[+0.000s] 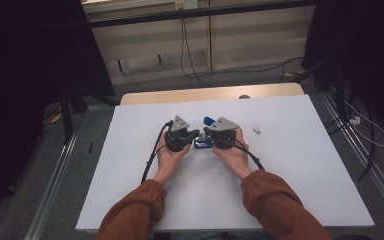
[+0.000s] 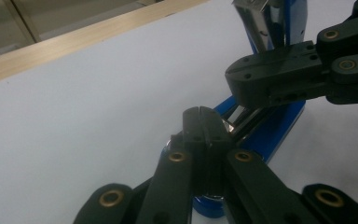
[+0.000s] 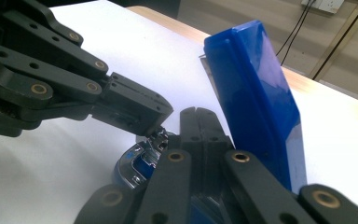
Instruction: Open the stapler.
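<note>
Bench: I am working at the middle of the white sheet covering it; a bare wooden strip is showing along the far edge.
Stapler: the blue stapler is sitting on the bench between my two tools, its base flat and its blue top arm swung up and open, standing steeply tilted. I am judging that the opening step is done.
Left gripper: I am reaching it in from the left; in the left gripper view its fingers are pressed together with no gap, the tips lying at the metal channel of the base. Whether they are pinching a thin part there, I cannot tell.
Right gripper: I am holding it at the stapler's right side, close against the raised arm; its fingers are likewise clenched tip to tip, and I cannot see anything caught between them.
Small white piece: it is lying apart on the sheet, to the right of my right hand; too small to identify.
Progress: I am judging the job to be mid-way, with the stapler opened and both tools working at the exposed mechanism; finishing there and shutting the top arm are seemingly left.
</note>
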Action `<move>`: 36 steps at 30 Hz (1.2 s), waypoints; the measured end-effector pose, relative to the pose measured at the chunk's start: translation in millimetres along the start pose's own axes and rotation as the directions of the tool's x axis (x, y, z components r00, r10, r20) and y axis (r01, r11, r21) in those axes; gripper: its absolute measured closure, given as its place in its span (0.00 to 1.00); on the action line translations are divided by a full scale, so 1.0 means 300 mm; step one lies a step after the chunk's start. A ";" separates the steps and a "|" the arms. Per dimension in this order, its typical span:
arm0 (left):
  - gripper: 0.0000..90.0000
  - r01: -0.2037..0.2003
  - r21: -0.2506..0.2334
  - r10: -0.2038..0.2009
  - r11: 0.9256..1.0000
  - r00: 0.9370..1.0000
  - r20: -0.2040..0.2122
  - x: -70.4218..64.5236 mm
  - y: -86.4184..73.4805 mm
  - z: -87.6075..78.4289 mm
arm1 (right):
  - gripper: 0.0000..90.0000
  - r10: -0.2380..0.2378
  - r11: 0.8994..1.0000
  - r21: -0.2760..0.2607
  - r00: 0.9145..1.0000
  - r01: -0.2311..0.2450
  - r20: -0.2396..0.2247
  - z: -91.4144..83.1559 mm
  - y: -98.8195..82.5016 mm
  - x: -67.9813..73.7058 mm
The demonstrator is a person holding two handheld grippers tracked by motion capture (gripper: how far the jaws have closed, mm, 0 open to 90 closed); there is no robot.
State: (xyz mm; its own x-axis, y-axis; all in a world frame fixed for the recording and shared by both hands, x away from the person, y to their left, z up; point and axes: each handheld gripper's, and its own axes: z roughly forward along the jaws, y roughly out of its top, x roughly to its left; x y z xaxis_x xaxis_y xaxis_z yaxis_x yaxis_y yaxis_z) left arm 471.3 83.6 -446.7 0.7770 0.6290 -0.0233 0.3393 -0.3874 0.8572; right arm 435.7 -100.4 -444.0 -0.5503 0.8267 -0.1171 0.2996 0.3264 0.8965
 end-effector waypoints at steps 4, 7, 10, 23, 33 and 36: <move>1.00 -0.005 0.010 0.005 1.000 1.000 -0.004 0.001 -0.006 0.005 | 1.00 0.007 1.000 -0.003 1.000 -0.007 -0.005 0.000 -0.002 0.006; 1.00 -0.001 0.013 0.001 1.000 1.000 0.002 0.004 -0.010 0.007 | 1.00 0.001 1.000 -0.001 1.000 -0.001 -0.002 0.002 -0.003 0.007; 1.00 -0.020 0.013 0.020 1.000 1.000 -0.003 0.002 -0.010 0.008 | 1.00 0.001 1.000 -0.003 1.000 -0.001 0.001 0.002 -0.002 0.010; 1.00 -0.025 0.005 0.025 1.000 1.000 -0.001 0.004 -0.013 0.013 | 1.00 0.016 0.999 -0.047 0.999 -0.014 0.031 -0.001 0.006 0.018; 1.00 -0.024 0.002 0.024 1.000 1.000 -0.003 0.003 -0.013 0.014 | 1.00 0.008 0.998 -0.060 0.999 -0.005 0.048 -0.006 0.013 0.018; 1.00 -0.020 0.002 0.020 1.000 1.000 0.003 0.007 -0.013 0.014 | 1.00 0.021 0.997 -0.071 0.998 -0.017 0.058 -0.018 0.021 0.007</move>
State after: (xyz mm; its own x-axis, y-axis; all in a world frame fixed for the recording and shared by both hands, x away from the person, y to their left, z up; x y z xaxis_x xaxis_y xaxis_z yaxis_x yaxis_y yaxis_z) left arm 473.9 83.6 -452.3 0.7854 0.6190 -0.0075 0.3244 -0.4012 0.8566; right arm 432.2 -99.0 -436.4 -0.4980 0.8585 -0.1228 0.2523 0.2789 0.9266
